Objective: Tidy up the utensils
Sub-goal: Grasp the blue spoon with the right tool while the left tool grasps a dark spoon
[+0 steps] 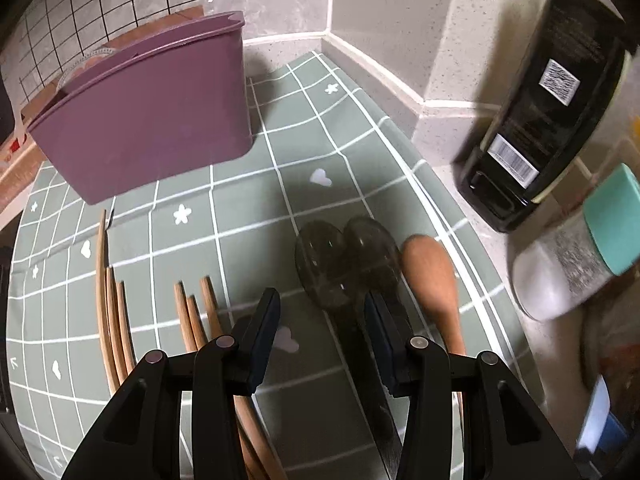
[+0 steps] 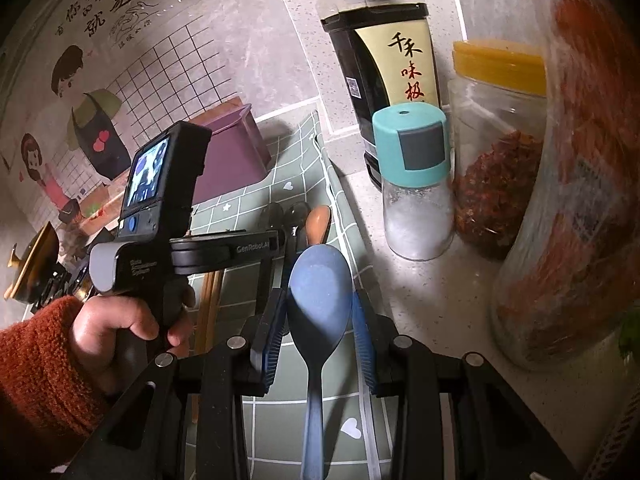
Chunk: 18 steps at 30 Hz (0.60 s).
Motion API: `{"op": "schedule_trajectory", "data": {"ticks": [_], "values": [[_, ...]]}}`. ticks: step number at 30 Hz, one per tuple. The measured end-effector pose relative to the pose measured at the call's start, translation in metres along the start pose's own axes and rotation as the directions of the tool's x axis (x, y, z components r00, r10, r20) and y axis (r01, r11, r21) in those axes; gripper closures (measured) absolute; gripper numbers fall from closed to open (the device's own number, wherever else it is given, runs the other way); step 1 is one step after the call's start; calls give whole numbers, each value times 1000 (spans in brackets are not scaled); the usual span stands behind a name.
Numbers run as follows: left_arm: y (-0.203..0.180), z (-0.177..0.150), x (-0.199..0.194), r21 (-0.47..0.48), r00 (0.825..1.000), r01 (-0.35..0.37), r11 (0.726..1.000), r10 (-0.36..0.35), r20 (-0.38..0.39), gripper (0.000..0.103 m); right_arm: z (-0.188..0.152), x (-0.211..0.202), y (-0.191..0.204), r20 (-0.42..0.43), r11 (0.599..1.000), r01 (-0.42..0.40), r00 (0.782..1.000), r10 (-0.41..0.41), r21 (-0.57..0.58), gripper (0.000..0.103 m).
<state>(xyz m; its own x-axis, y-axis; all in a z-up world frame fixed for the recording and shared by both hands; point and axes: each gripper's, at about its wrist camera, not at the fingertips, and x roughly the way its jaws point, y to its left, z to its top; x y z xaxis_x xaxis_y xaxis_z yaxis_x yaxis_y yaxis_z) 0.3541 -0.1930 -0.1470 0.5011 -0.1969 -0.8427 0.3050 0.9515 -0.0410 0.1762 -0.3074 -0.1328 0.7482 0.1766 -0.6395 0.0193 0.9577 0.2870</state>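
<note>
Sorting judged early to midway: purple bin (image 1: pixel 152 120) showing no utensil poking above its rim, interior not visible. Lying flat on green checked mat (image 1: pixel 248 208) in front of purple bin, still waiting: wooden chopsticks (image 1: pixel 114 320) in two loose bundles, two dark spoons (image 1: pixel 344 260) side by side, wooden spoon (image 1: pixel 432 280) on the side away from purple bin, nearest the mat edge. All running long axis toward purple bin's end of the mat, bowls and tips leading, handles trailing back under the camera. Left hand-held gripper (image 1: pixel 320 336) hovering wide apart and gripping nothing, one finger over a dark spoon handle, the other over bare mat. Right hand-held gripper (image 2: pixel 320 312) bracketing blue spoon (image 2: pixel 320 300) at the bowl, pads sitting just beside the bowl edges; contact not resolvable, so unable to tell whether gripping or merely straddling. Blue spoon lying short of the wooden spoon, farther from purple bin, bowl pointing forward, concave face up, handle running straight back. Soy sauce bottle (image 2: pixel 380 60) and salt shaker (image 2: pixel 416 184) standing off the mat on the tabletop (image 2: pixel 440 300), far side from purple bin.
</note>
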Motion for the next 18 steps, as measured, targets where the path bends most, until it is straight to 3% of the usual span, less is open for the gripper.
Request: {"op": "schedule_trajectory", "data": {"ticks": [4, 5, 7, 13, 18], "values": [[0, 4, 2, -19, 1000, -27, 999, 27, 15, 60, 0, 2, -2, -3, 1000, 6, 1000, -6, 8, 71], [1, 5, 2, -20, 999, -25, 999, 25, 21, 66, 0, 2, -1, -3, 1000, 9, 1000, -9, 11, 71], [2, 6, 2, -24, 1000, -18, 1000, 19, 22, 69, 0, 3, -1, -6, 1000, 10, 1000, -10, 13, 71], [17, -4, -28, -55, 996, 60, 997, -57, 69, 69, 5, 6, 7, 1, 1000, 8, 1000, -8, -11, 71], [38, -23, -77, -56, 982, 127, 990, -117, 149, 69, 12, 8, 16, 5, 1000, -4, 1000, 4, -27, 71]]}}
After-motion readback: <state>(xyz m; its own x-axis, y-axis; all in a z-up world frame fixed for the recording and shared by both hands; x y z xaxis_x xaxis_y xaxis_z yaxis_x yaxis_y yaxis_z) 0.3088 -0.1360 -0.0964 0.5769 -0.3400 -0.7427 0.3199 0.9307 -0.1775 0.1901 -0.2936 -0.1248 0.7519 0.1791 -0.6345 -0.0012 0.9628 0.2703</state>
